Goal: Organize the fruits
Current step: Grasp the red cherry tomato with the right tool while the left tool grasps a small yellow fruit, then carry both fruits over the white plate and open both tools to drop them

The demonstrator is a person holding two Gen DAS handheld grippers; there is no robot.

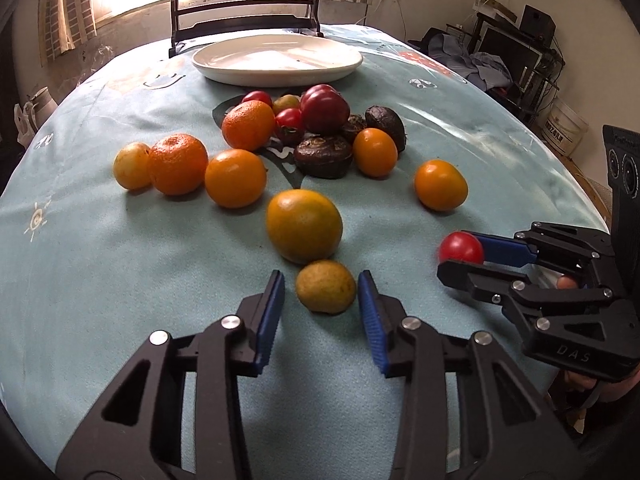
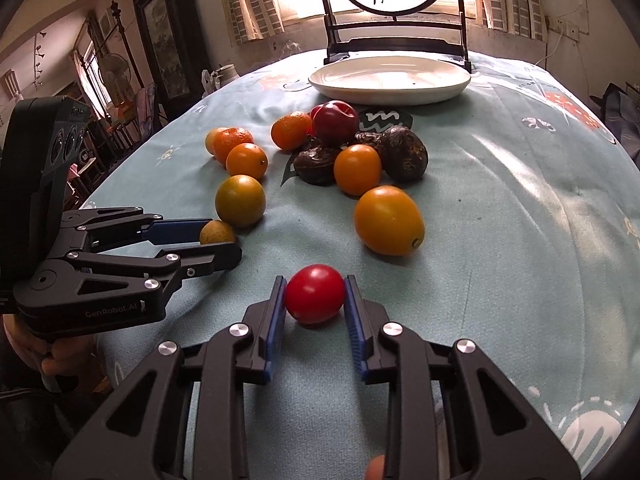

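My right gripper (image 2: 315,294) pinches the red tomato (image 2: 315,293) at lower centre; my left gripper (image 1: 321,286) sits wide around the small yellow-green fruit (image 1: 325,286). I judge a gentle squeeze is best, then carry both to the white plate (image 1: 224,68) at top.

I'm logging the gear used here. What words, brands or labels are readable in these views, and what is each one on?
"DAS": embossed on the body of the right gripper, seen from the left wrist.
"GenRobot.AI": printed on the body of the left gripper, seen from the right wrist.
White bucket at far right: it has a line of print, too small to read.
Tablecloth: only drawn motifs, no legible words.
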